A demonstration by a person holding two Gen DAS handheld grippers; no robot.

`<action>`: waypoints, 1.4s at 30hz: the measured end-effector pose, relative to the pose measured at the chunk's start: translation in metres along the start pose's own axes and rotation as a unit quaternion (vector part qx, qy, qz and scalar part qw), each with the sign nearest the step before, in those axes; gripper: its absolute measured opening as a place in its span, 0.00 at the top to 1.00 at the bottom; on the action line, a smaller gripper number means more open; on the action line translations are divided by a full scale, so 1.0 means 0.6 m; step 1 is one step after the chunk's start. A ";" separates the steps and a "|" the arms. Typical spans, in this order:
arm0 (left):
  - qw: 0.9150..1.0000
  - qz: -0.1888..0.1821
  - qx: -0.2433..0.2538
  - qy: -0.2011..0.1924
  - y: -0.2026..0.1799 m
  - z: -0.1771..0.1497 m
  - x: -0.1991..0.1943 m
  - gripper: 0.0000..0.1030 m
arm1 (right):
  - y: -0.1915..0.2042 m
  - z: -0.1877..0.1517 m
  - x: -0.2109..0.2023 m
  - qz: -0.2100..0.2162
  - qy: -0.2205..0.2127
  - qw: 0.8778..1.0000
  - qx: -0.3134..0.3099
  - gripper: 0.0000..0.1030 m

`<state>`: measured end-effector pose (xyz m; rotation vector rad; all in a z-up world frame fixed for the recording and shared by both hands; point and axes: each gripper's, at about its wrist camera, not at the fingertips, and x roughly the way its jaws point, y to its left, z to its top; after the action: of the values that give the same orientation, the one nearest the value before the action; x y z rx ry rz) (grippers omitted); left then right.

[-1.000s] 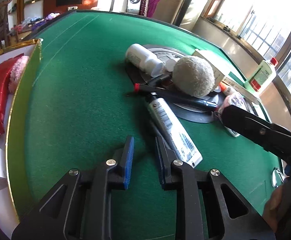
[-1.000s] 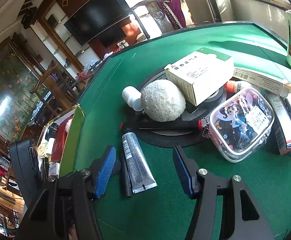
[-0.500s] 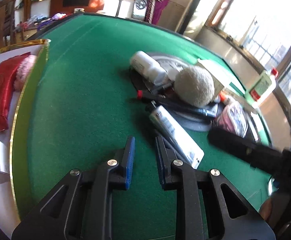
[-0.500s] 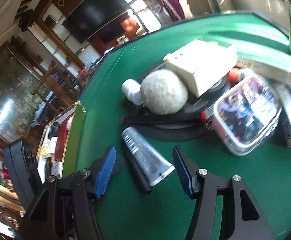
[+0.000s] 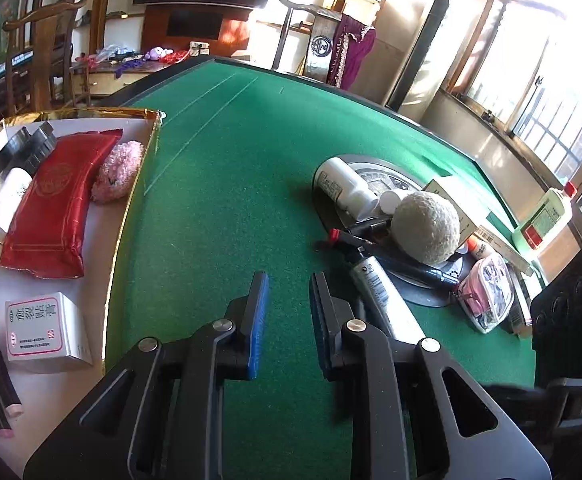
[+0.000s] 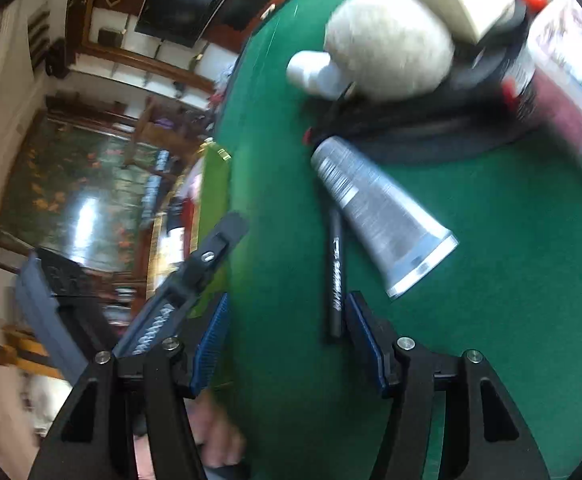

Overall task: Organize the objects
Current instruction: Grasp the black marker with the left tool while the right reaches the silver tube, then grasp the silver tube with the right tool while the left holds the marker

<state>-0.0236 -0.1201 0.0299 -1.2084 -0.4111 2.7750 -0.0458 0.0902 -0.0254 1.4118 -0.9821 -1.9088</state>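
A silver tube and a thin black pen lie on the green felt table. My right gripper is open and low over the felt, with the pen's near end just inside its right finger. Behind them a fuzzy white ball, a white bottle, a black tool with a red tip and a clear pouch crowd a dark round disc. My left gripper is nearly closed and empty, left of the tube.
A gold-rimmed white tray at the left holds a red pouch, a pink fluffy thing, a small white box and black rods. A green-labelled bottle and flat boxes lie at the far right.
My right gripper has dropped and swung closer to the pen and the tube, and its view is blurred. My left gripper has pulled back and turned left, which brings the tray into view.
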 end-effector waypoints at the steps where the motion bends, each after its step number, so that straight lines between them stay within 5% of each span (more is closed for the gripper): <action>1: 1.000 0.000 0.003 0.004 -0.002 0.000 0.003 0.81 | 0.002 0.003 -0.011 -0.011 -0.015 1.000 -0.007 0.43; 5: 0.998 -0.008 0.045 0.036 -0.031 -0.012 0.024 0.81 | 0.010 0.008 -0.050 -0.078 -0.082 0.993 -0.033 0.43; 14: 0.988 0.053 0.138 0.046 -0.070 -0.033 0.058 0.83 | 0.029 0.010 -0.056 -0.133 -0.120 0.981 -0.069 0.42; 20: 0.983 0.052 0.168 0.046 -0.082 -0.038 0.056 0.97 | 0.056 0.015 -0.052 -0.201 -0.141 0.961 -0.130 0.42; 29: 0.984 0.058 0.163 0.048 -0.064 -0.038 0.056 1.00 | 0.071 0.024 -0.005 -0.268 -0.101 0.933 -0.218 0.42; 31: 0.987 0.028 0.151 0.043 -0.062 -0.036 0.047 1.00 | 0.076 0.027 0.007 -0.281 -0.094 0.927 -0.232 0.42; 37: 0.990 -0.033 0.123 0.055 -0.067 -0.028 0.041 1.00 | 0.065 0.036 -0.014 -0.271 -0.115 0.930 -0.219 0.42; 42: 0.989 -0.017 0.135 0.050 -0.079 -0.030 0.043 0.95 | 0.064 0.034 -0.026 -0.255 -0.121 0.937 -0.208 0.42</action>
<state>-0.0292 -0.0660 0.0130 -1.2524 -0.0429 2.6186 -0.0602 0.0851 0.0180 1.2714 -0.2730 -2.5295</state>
